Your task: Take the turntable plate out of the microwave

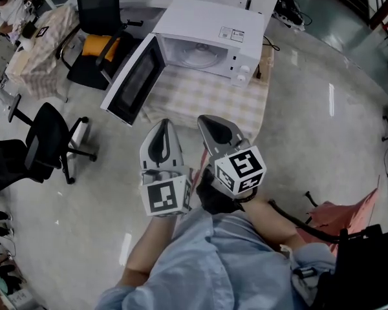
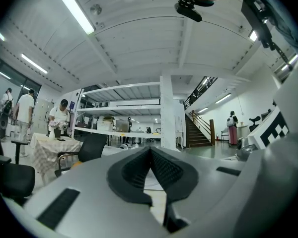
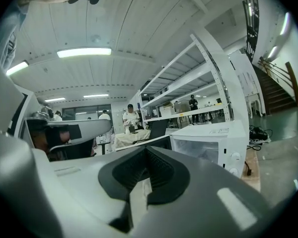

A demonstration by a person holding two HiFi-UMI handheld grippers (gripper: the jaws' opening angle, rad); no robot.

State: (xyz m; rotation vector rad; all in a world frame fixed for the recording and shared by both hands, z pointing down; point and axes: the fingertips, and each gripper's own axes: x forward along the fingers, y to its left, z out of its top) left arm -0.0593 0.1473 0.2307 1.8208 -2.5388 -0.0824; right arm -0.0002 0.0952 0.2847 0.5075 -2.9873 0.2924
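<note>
Far left: a side table [image 1: 42, 44] draped in pale checked cloth, with a person seated behind it.
Chairs: two black office chairs on wheeled bases. The upper chair [image 1: 100, 8] has curved armrests and an orange-yellow item on its seat that cannot be made out. The lower chair [image 1: 42, 147] stands nearer the person wearing the camera.
Microwave door [image 1: 137, 77]: a dark glass pane in a white frame, swung fully open to the left and jutting past the table edge.
Left gripper [image 1: 163, 128]: a smooth grey shell tapering to a point, with ribbed black pads. Its jaws are pressed together with nothing between them, seen plainly in the left gripper view [image 2: 150, 151].
Microwave [image 1: 213, 28]: a white, boxy cabinet with round knobs at its right front. It sits on a table [image 1: 246, 112] covered in beige checked cloth.
Turntable plate [image 1: 197, 57]: a pale round disc, lying flat on the floor of the open cavity, well apart from both grippers.
In between: the front stretch of checked cloth lies between the gripper tips and the cavity.
Right gripper [image 1: 210, 126]: same grey shell and ribbed pads, jaws closed on nothing [image 3: 146, 153].
Sleeves [image 1: 213, 263]: soft light-blue fabric.
Right: glossy grey floor [image 1: 323, 128] and a crumpled reddish cloth [image 1: 349, 215].
</note>
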